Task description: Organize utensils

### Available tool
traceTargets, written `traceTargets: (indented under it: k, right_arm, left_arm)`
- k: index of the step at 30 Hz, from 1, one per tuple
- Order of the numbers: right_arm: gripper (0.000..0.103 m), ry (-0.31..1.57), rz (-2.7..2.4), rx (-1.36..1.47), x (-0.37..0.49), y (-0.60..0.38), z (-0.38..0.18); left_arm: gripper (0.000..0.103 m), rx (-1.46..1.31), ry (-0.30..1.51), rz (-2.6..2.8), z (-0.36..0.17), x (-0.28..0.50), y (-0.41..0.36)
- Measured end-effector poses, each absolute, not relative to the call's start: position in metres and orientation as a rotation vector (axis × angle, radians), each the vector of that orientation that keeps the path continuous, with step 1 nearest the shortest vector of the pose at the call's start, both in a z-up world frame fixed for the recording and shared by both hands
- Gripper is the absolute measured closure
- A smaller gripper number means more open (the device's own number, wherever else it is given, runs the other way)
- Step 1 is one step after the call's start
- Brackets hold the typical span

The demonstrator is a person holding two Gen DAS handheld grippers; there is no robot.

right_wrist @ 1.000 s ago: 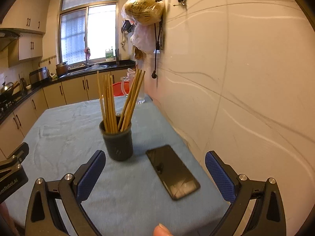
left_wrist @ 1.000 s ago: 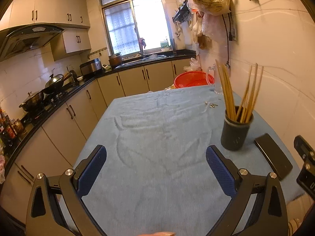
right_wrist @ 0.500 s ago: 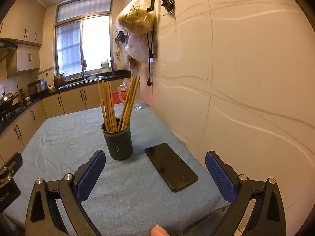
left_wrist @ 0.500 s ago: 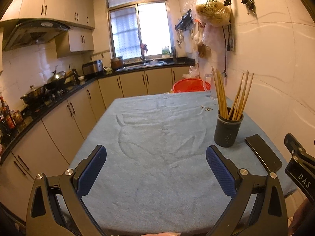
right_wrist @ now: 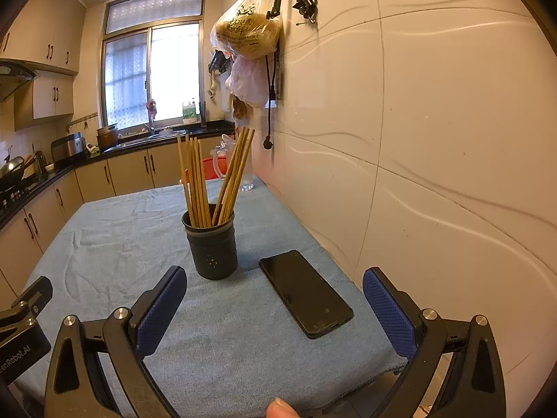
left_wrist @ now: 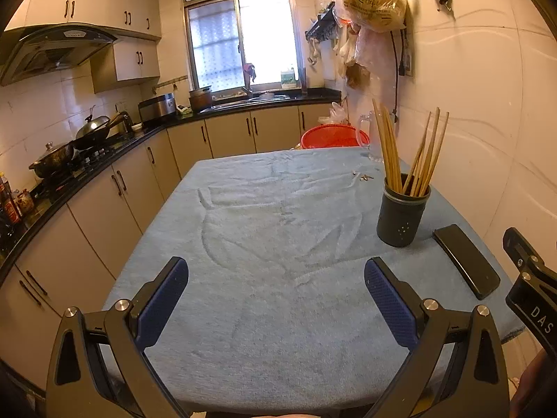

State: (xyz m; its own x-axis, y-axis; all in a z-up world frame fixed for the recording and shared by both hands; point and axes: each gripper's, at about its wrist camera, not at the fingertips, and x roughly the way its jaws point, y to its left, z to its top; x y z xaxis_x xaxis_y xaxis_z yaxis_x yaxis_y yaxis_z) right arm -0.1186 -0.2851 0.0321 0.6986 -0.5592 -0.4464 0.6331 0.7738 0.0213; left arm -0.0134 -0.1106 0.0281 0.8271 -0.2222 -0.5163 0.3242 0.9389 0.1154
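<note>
A dark round holder (left_wrist: pixel 400 214) stands on the blue-clothed table (left_wrist: pixel 264 237) near the right wall, with several wooden chopsticks (left_wrist: pixel 390 149) upright in it. It also shows in the right wrist view (right_wrist: pixel 213 244) with its chopsticks (right_wrist: pixel 198 181). My left gripper (left_wrist: pixel 275 296) is open and empty above the table's near edge, left of the holder. My right gripper (right_wrist: pixel 273 310) is open and empty, just in front of the holder.
A black phone (right_wrist: pixel 304 292) lies flat right of the holder, also in the left wrist view (left_wrist: pixel 464 259). A red basin (left_wrist: pixel 332 137) and a glass jug (right_wrist: pixel 229 167) stand at the far end. Small metal bits (left_wrist: pixel 362 176) lie on the cloth. The wall (right_wrist: pixel 435 174) borders the right side; counters (left_wrist: pixel 104 174) run left.
Both grippers have pulled back and up from the table, so the holder and phone look farther away. Jaws stay open. Nothing on the table has moved.
</note>
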Motion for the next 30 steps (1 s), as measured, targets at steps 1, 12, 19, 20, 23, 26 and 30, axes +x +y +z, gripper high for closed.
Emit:
traceTargets:
  k: [1, 12, 19, 20, 23, 26, 30]
  right_arm:
    - [0.0, 0.439, -0.667, 0.178, -0.1187, -0.2851, 0.0318]
    - [0.0, 0.453, -0.666, 0.169, -0.1152, -0.2835, 0.0283]
    - [0.0, 0.462, -0.662, 0.167, -0.1138, -0.2833, 0.0269]
    - [0.0, 0.463, -0.662, 0.167, -0.1139, -0.2829, 0.0271]
    - [0.0, 0.47, -0.659, 0.166, -0.1123, -0.2837, 0.0267]
    - [0.0, 0.471, -0.658, 0.165, -0.1124, -0.2831, 0.026]
    - [0.0, 0.472, -0.658, 0.165, -0.1122, -0.2829, 0.0259]
  left_arm:
    - [0.002, 0.203, 0.524, -0.292, 0.0281, -0.0135, -0.1096]
    - [0.002, 0.196, 0.54, -0.295, 0.025, -0.0112, -0.1084]
    - [0.002, 0.195, 0.542, -0.297, 0.0251, -0.0106, -0.1083]
    - [0.002, 0.194, 0.544, -0.299, 0.025, -0.0106, -0.1081]
    - [0.002, 0.195, 0.543, -0.298, 0.0243, -0.0108, -0.1083]
    - [0.002, 0.195, 0.544, -0.298, 0.0243, -0.0108, -0.1085]
    - [0.002, 0.194, 0.543, -0.296, 0.0246, -0.0109, -0.1088]
